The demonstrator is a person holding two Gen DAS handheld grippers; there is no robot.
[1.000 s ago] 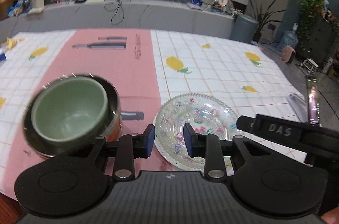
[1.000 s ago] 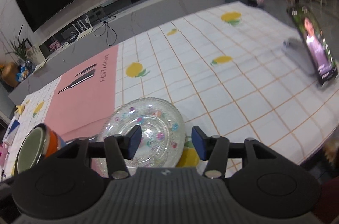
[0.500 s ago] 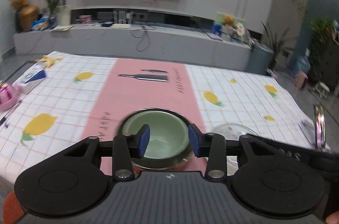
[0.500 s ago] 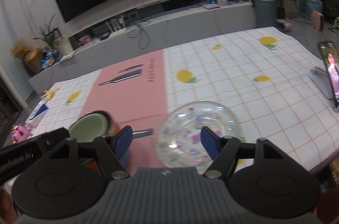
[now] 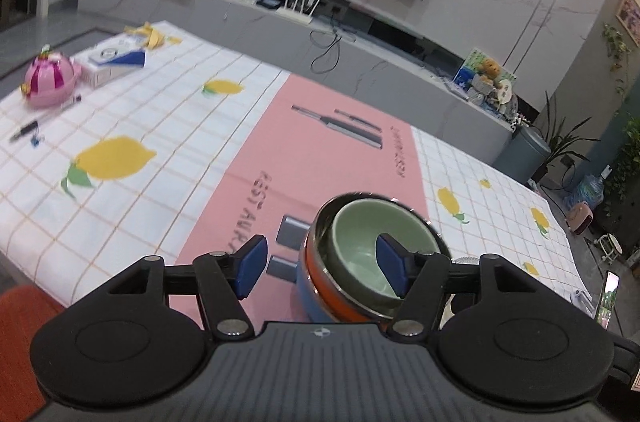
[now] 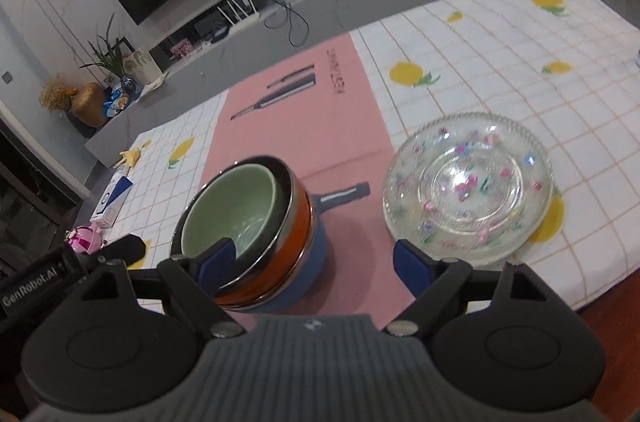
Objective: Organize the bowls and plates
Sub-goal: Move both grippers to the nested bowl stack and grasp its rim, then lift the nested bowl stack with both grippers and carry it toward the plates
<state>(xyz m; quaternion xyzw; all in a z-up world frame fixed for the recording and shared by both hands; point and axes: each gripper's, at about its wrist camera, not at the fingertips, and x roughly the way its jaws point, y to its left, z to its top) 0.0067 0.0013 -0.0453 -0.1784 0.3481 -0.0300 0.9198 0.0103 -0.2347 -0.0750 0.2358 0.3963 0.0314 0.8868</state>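
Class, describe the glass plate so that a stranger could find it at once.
Start at the pink strip down the lemon-print tablecloth. Just right of it, beside the stacked bowls, lies the glass plate: the only clear dish, speckled with small coloured flowers.

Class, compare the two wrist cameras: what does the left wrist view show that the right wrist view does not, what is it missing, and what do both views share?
Only the left wrist view shows a pen and the phone at the far right edge. Only the right wrist view shows the glass plates, stacked beside the bowls. Both share the green bowl nested in the stacked bowls, the pink toy, and open, empty grippers: left gripper, right gripper.
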